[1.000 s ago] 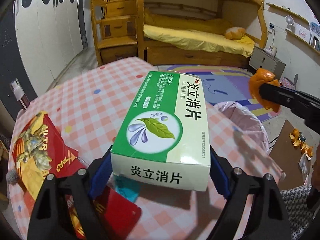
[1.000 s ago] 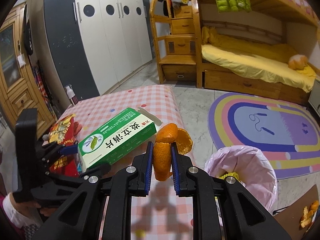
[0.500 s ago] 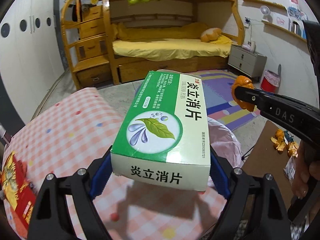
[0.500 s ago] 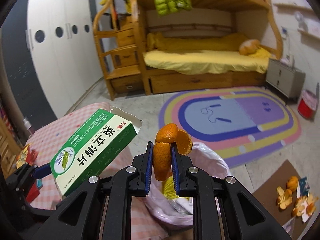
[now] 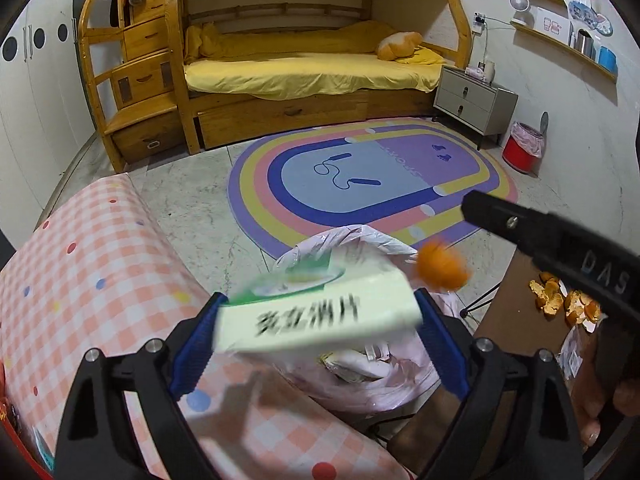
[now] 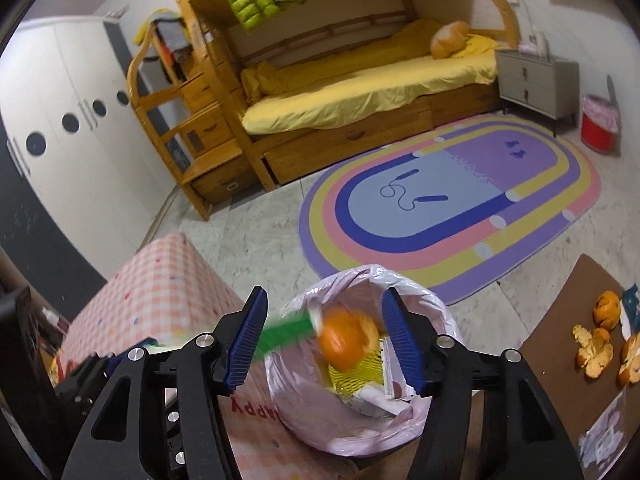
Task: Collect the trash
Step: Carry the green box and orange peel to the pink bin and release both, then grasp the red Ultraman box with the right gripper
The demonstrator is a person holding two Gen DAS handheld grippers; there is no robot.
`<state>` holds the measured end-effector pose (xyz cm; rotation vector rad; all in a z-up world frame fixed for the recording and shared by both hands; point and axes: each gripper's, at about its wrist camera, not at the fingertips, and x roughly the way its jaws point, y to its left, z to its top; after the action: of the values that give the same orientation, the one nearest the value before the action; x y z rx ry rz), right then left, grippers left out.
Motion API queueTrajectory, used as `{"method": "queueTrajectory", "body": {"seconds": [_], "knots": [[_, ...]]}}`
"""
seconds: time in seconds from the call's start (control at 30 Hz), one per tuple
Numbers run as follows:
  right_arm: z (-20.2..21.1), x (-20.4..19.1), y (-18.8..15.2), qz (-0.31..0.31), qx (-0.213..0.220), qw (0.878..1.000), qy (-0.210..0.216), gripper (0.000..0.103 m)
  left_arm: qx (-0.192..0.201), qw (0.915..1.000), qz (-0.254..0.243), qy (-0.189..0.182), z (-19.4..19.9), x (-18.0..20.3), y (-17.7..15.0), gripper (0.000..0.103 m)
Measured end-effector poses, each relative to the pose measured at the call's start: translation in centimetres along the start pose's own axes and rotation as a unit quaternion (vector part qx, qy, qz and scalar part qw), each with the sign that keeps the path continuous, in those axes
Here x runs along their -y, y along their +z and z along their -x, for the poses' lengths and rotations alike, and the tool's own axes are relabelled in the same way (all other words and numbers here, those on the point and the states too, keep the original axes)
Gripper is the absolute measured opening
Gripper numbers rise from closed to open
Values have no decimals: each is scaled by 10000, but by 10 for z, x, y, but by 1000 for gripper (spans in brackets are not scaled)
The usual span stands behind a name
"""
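- Both grippers hung over the pink-lined bin (image 6: 362, 420) beside the table (image 5: 100, 280), prob. so trash dropped straight in.
- Right gripper (image 6: 324, 340): jaws wide apart; orange peel (image 6: 344, 342) blurred, loose above the bag.
- Left gripper (image 5: 318, 336): jaws spread; medicine box (image 5: 316, 316) blurred, tipping binward, contact unclear.
- Only the right view showed bin contents, e.g. yellow net (image 6: 352, 374).

Both tools are shiny black plastic. The left gripper (image 5: 318, 344) has blue ridged pads (image 5: 192, 354) and round silver screws (image 5: 153, 346) — the right gripper (image 6: 326, 340) looks the same. Its side shows grey letters, "DAS" (image 5: 604, 276). Bare fingers (image 5: 596, 424) peek below.
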<state>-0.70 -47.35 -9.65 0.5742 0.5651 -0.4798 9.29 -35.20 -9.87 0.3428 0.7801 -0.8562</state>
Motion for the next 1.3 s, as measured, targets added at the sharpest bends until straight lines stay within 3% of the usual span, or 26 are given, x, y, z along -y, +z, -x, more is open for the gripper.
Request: {"method": "queueTrajectory", "body": {"seconds": [0.13,0.3,0.53,0.7,0.87,1.0,1.17,1.3], "knots": [[10,3,4,-182,271,9995,53,61,85,9999,36,99,12,-10,-3,89],[11,-13,1,29,236,9994,265,54,206,9988,151,407,47,-34,-13,89],[19,-80,-15,973,159,9926,715,50,493,9940,352,908,116,-73,-42,89],[26,-139,-33,1673,60,9791,1154,50,672,9884,686,1176,162,-109,-70,89],[26,-189,-55,2209,-193,9637,1489,51,741,9727,1237,1819,199,-158,-104,89],[23,-224,-78,2674,-502,9441,1859,51,620,9584,1663,2236,218,-198,-131,89],[26,-264,-106,3126,-778,9184,2297,51,610,9321,2215,2801,241,-246,-165,89],[27,-292,-134,3547,-1068,8941,2516,51,526,9196,2612,2888,247,-269,-183,89]]}}
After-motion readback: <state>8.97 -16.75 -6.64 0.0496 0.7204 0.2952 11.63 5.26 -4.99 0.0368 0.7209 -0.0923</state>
